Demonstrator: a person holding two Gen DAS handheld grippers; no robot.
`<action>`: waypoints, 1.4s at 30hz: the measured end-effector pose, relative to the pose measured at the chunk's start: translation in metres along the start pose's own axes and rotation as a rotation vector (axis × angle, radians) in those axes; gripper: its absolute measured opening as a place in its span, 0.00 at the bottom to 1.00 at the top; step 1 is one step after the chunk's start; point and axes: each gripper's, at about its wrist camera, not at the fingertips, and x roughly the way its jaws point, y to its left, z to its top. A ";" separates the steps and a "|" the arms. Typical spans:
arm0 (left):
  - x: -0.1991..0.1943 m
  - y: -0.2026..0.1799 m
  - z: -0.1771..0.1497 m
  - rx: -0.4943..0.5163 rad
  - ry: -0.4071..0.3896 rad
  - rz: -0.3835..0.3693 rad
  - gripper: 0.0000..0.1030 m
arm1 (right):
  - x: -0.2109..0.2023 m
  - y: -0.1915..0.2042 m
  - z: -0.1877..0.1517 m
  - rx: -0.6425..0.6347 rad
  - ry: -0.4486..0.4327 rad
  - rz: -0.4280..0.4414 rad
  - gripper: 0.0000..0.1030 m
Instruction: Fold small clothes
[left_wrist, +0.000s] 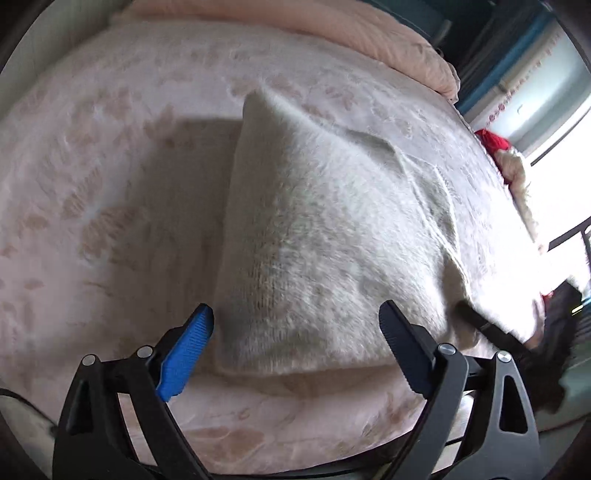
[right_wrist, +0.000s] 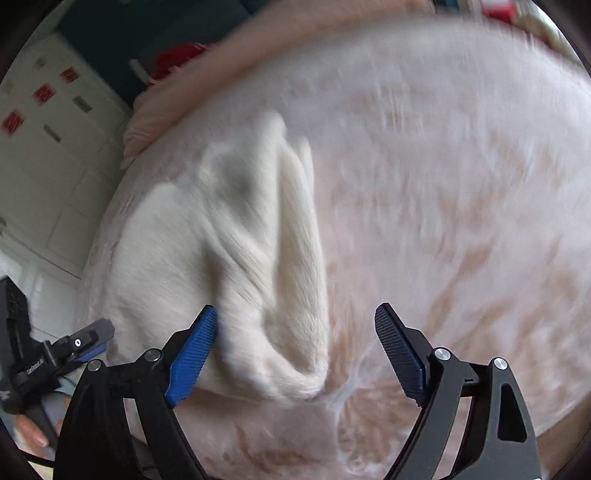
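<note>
A white fuzzy knitted garment (left_wrist: 325, 236) lies partly folded on the pink patterned bedcover (left_wrist: 92, 184), one straight folded edge along its left side. My left gripper (left_wrist: 297, 314) hangs open over the garment's near edge, and neither blue pad presses the knit. In the blurred right wrist view the same garment (right_wrist: 221, 240) lies bunched, with a rumpled end reaching between the open jaws of my right gripper (right_wrist: 297, 314). The left pad is beside the fabric, and nothing is clamped. The left gripper (right_wrist: 92, 332) shows at that view's left edge.
A peach duvet (left_wrist: 369, 33) lies bunched along the far side of the bed. Something red (left_wrist: 491, 142) and a bright window sit to the right. White cabinet doors (right_wrist: 55, 166) stand beyond the bed's left edge. A person's hand (right_wrist: 33, 432) holds the left tool.
</note>
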 end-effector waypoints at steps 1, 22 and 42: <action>0.010 0.005 0.001 -0.025 0.022 -0.005 0.86 | 0.008 -0.006 -0.002 0.036 0.019 0.038 0.84; -0.074 -0.028 0.034 -0.007 0.034 -0.363 0.33 | -0.085 0.078 0.014 0.068 -0.165 0.246 0.35; -0.477 -0.053 0.017 0.523 -0.852 -0.587 0.31 | -0.394 0.320 -0.020 -0.577 -0.937 0.447 0.39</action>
